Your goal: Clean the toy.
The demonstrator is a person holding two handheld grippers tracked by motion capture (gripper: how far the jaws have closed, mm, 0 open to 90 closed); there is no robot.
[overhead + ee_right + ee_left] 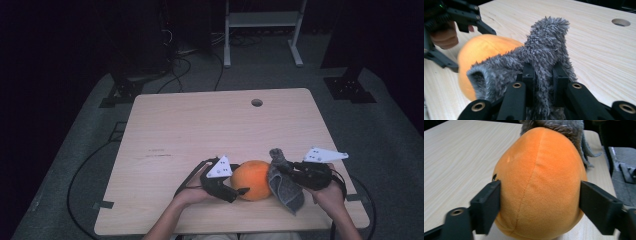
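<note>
An orange plush ball point(252, 180) rests on the wooden table point(210, 125) near its front edge. My left gripper point(239, 179) reaches in from the left, and its jaws sit on either side of the ball point(539, 182), pads pressed into the plush. Against the ball's right side leans a fuzzy grey cloth point(285, 187). My right gripper point(286, 172) is shut on that cloth point(549, 42): one end sticks up above the jaws and the rest hangs down. In the right gripper view the ball point(481, 50) lies just behind the cloth.
A round cable hole point(257, 102) is in the table's far edge. The tabletop beyond the ball is bare wood. A white frame point(262, 30) and dark stands with cables stand on the floor behind the table.
</note>
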